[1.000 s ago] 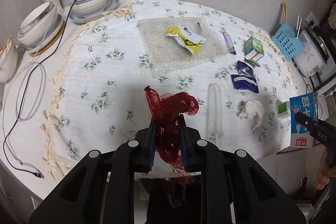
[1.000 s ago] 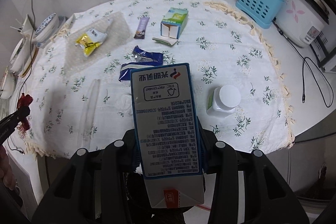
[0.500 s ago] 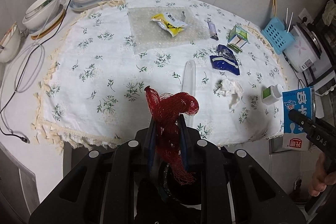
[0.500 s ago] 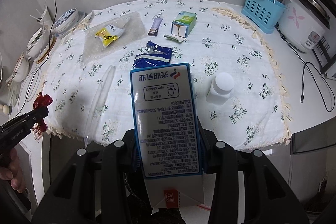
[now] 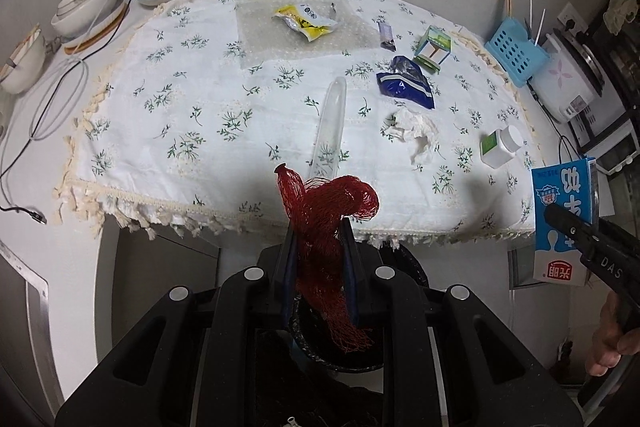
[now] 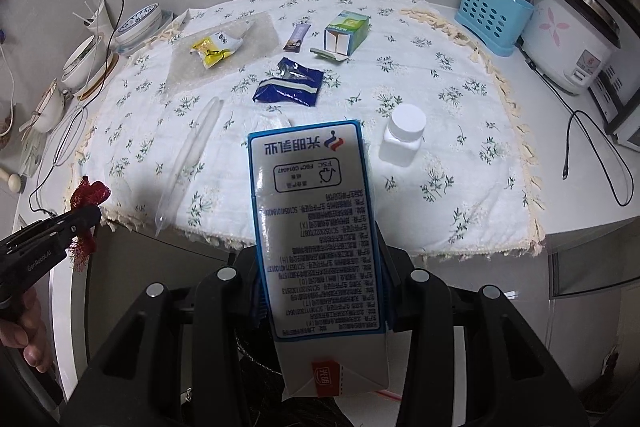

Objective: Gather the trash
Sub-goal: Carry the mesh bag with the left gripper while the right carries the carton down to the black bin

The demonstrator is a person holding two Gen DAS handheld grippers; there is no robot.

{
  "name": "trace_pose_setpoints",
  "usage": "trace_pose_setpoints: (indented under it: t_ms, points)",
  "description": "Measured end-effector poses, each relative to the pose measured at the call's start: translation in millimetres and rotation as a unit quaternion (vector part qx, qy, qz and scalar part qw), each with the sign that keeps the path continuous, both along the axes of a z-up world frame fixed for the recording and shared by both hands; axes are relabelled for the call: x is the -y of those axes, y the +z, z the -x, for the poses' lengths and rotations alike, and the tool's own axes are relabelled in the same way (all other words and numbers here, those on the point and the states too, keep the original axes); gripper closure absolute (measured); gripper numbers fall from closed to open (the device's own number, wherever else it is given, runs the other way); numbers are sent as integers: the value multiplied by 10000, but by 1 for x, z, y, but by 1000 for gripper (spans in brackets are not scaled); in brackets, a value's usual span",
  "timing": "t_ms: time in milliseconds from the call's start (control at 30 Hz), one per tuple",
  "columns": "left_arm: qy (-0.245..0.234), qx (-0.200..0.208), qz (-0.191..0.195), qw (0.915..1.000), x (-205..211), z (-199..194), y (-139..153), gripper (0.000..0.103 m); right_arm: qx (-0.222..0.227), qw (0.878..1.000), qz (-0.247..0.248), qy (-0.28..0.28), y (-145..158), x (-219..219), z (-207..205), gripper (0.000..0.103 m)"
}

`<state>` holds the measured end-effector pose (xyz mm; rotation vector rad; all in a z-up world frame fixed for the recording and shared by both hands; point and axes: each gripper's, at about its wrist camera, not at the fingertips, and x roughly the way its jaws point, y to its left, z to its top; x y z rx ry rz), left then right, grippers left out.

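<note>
My left gripper (image 5: 318,227) is shut on a bunched red mesh bag (image 5: 328,203), held off the table's near edge above a dark bin (image 5: 404,267). My right gripper (image 6: 318,267) is shut on a blue and white milk carton (image 6: 316,223), held upside down past the same edge. The carton (image 5: 562,219) also shows at the right of the left wrist view. On the floral cloth lie a yellow wrapper (image 5: 304,21), a blue snack bag (image 5: 406,85), a crumpled tissue (image 5: 416,135), a clear plastic sleeve (image 5: 330,123), a small green box (image 5: 432,47), a thin sachet (image 5: 386,35) and a white bottle (image 5: 500,147).
Stacked bowls (image 5: 88,7) and cables (image 5: 52,99) sit at the table's left. A blue utensil basket (image 6: 494,15) and a rice cooker (image 6: 568,39) stand at the right. A hand (image 6: 28,327) grips the left tool's handle.
Both grippers have drawn back from the table with their loads; the table now sits farther off and its near edge and the bin below have come into view.
</note>
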<state>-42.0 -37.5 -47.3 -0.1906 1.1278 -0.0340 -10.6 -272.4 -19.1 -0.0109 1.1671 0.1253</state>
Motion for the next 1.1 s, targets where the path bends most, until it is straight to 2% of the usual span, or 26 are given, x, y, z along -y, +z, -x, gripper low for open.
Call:
trace_pose_setpoints:
  t_ms: [467, 933, 1100]
  points:
    - [3, -152, 39, 9999, 23, 42, -29, 84, -185, 9998, -39, 32, -23, 19, 43, 63]
    - [-87, -406, 171, 9990, 47, 70, -74, 84, -397, 9992, -26, 89, -63, 27, 77, 63]
    - [-93, -474, 68, 9988, 53, 73, -90, 84, -588, 9982, 56, 67, -86, 29, 82, 63]
